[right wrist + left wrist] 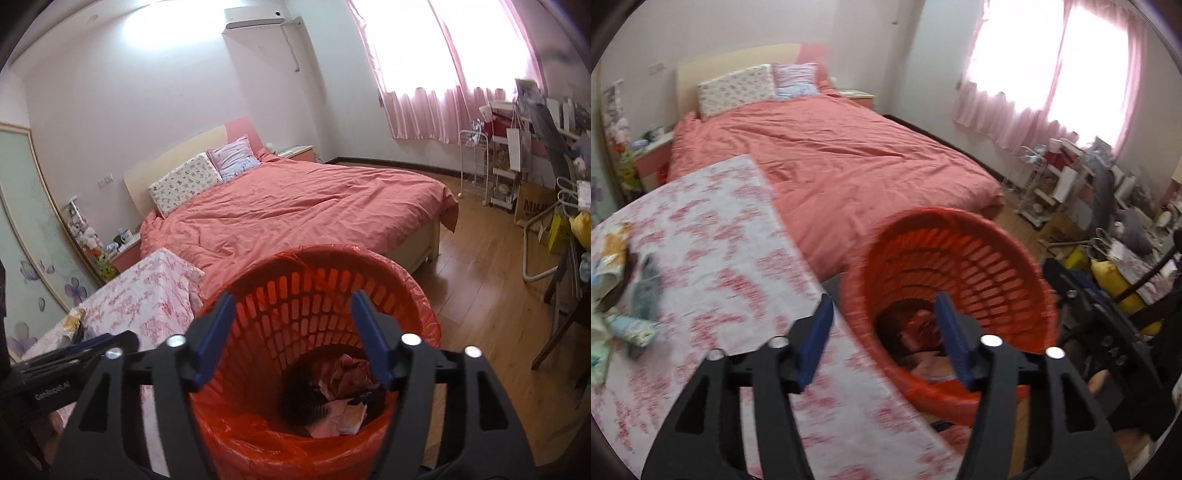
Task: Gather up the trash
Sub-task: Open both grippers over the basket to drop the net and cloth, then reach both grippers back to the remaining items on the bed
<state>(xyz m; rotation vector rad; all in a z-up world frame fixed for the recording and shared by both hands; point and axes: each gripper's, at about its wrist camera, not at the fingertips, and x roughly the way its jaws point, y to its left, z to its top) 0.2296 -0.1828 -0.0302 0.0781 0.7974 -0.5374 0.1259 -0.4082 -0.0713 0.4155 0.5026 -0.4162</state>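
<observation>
An orange slatted trash basket (417,295) lined with an orange bag stands on the floor beside the table; it also shows in the left wrist view (1004,258). Crumpled wrappers and paper (343,402) lie at its bottom. My right gripper (293,332) is open and empty, directly above the basket's mouth. My left gripper (884,332) is open and empty, over the table edge and the basket's near rim. Several wrappers and packets (624,280) lie on the table's left side.
The table (731,258) has a pink floral cloth. A bed with a salmon cover (295,206) lies behind it. Cluttered shelves and bags (532,184) line the right wall under the curtained window. Chair legs (561,321) stand at the right on the wood floor.
</observation>
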